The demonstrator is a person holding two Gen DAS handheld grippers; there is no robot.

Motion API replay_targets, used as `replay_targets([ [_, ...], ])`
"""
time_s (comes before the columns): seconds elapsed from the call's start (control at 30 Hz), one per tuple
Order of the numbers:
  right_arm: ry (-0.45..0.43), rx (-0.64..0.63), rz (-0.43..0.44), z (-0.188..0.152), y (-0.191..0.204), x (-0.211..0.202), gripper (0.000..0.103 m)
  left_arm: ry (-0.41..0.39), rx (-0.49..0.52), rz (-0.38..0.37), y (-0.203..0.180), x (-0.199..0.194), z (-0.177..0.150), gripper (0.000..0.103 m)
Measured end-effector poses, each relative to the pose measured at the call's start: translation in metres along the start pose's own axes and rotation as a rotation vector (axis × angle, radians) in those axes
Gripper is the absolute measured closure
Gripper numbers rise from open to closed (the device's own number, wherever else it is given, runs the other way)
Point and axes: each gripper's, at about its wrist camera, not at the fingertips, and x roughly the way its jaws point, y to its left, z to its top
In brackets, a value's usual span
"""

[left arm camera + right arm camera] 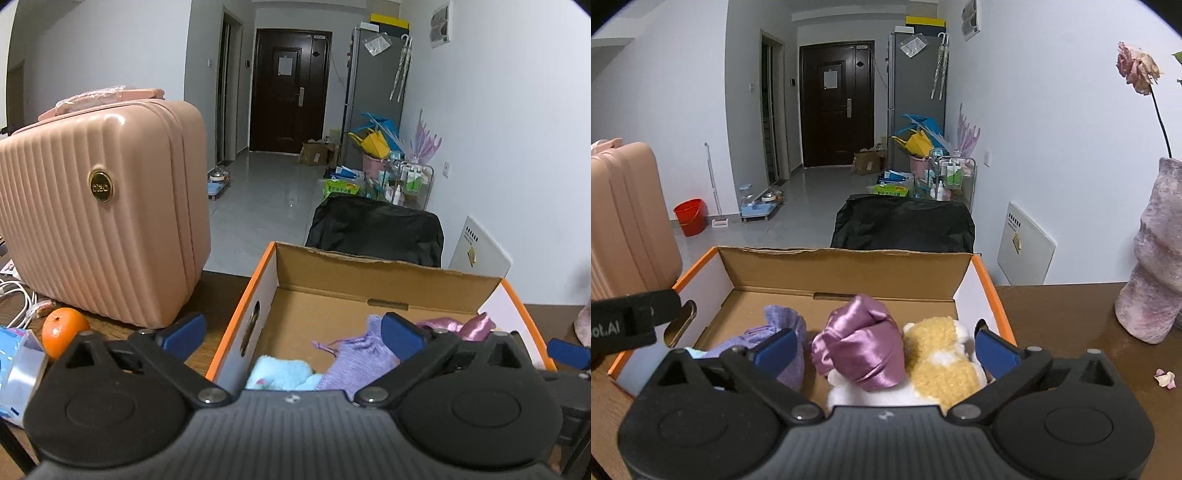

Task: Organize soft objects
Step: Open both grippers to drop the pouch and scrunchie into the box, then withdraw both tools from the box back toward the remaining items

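An open cardboard box with orange rim [388, 280] [846, 273] stands on the dark wooden table. Inside lie a light blue fluffy cloth [280, 373], a lilac knitted pouch [354, 358] [783, 332], a shiny purple satin bundle [862, 339] [469, 326] and a yellow and white plush toy [942, 354]. My left gripper [295, 332] is open and empty over the box's near left edge. My right gripper [886, 345] is open, its jaws standing either side of the satin bundle and plush, gripping nothing.
A pink ribbed suitcase [99, 210] [624, 218] stands left of the box. An orange [62, 330], tape roll [22, 369] and cables lie front left. A mauve vase [1152, 258] with a dried rose stands right. Petals [1165, 378] lie on the table. A black-covered chair [905, 221] is behind.
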Motion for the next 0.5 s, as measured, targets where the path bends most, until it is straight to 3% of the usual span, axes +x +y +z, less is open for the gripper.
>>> replay_targets([
  [0.5, -0.057, -0.005, 0.027, -0.017, -0.003, -0.066, 0.000, -0.018, 0.025, -0.001, 0.018, -0.052, -0.009, 0.000],
])
